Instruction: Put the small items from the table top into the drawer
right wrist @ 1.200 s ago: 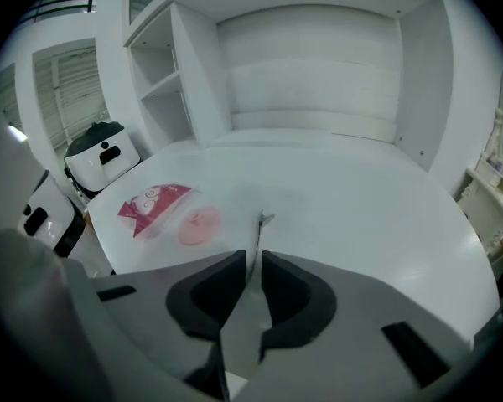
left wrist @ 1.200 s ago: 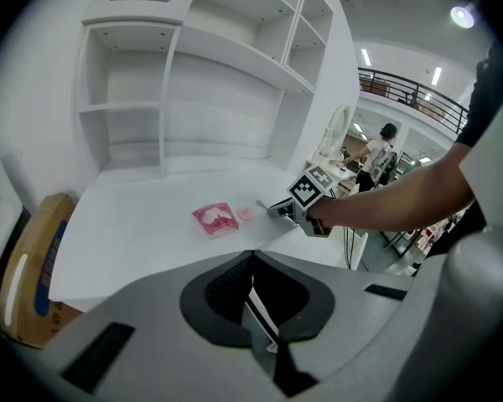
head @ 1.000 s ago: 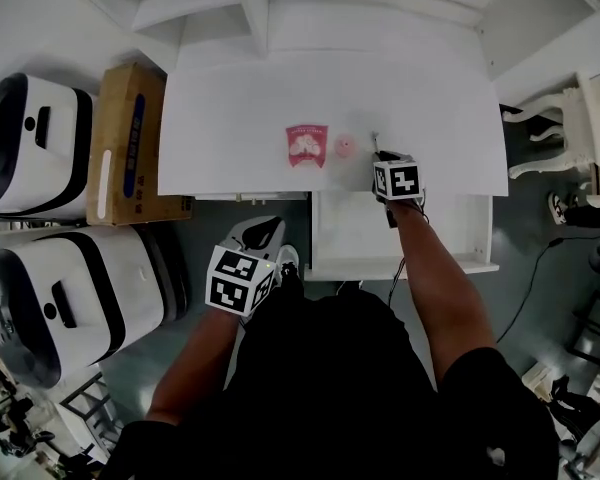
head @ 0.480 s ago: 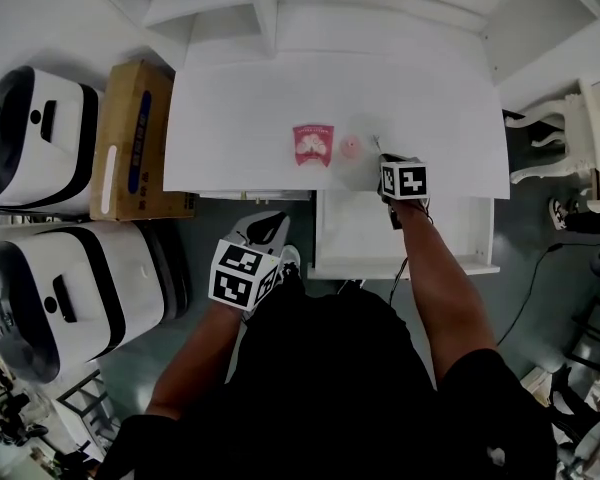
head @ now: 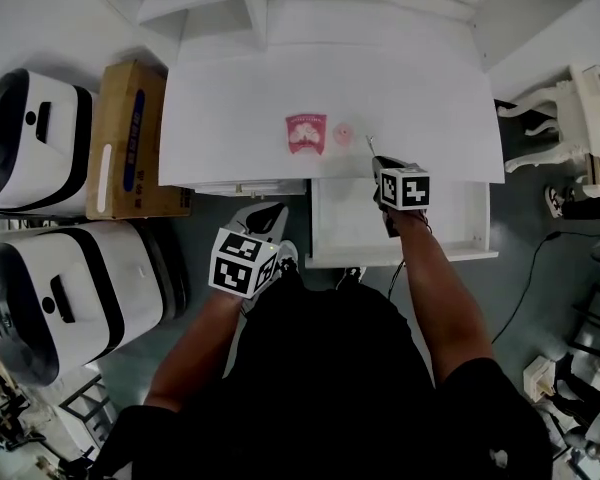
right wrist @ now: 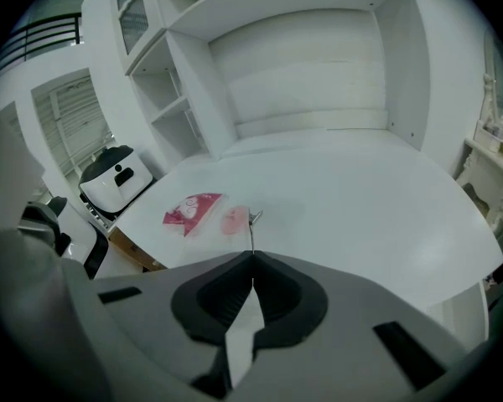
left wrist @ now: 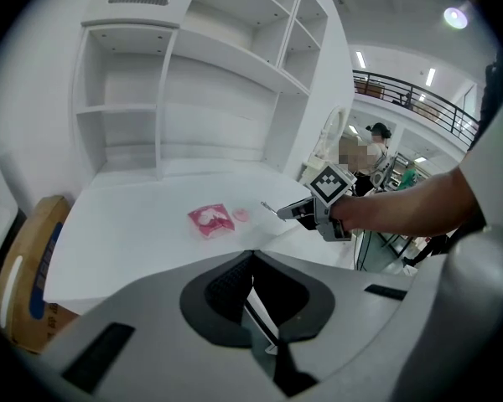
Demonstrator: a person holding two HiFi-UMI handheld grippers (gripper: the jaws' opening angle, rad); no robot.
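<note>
A red packet (head: 306,133) and a small pink round item (head: 343,134) lie on the white table (head: 430,98), near its front edge. My right gripper (head: 376,155) hangs over that front edge, above the open white drawer (head: 348,230). It is shut on a thin metal item (head: 369,142) that sticks out past its tips, seen as a sliver of thin metal (right wrist: 252,224) in the right gripper view. My left gripper (head: 271,213) is shut and holds nothing, low and left of the drawer, off the table. The packet (left wrist: 210,220) shows ahead of it.
A cardboard box (head: 125,138) and two white appliances (head: 30,143) (head: 70,298) stand on the floor to the left. White shelves (right wrist: 318,48) rise behind the table. A white chair (head: 565,118) stands at the right. A person stands far off in the left gripper view.
My right gripper has drawn back from the table top to the front edge over the drawer, with the thin metal item in its jaws. The left gripper has barely moved.
</note>
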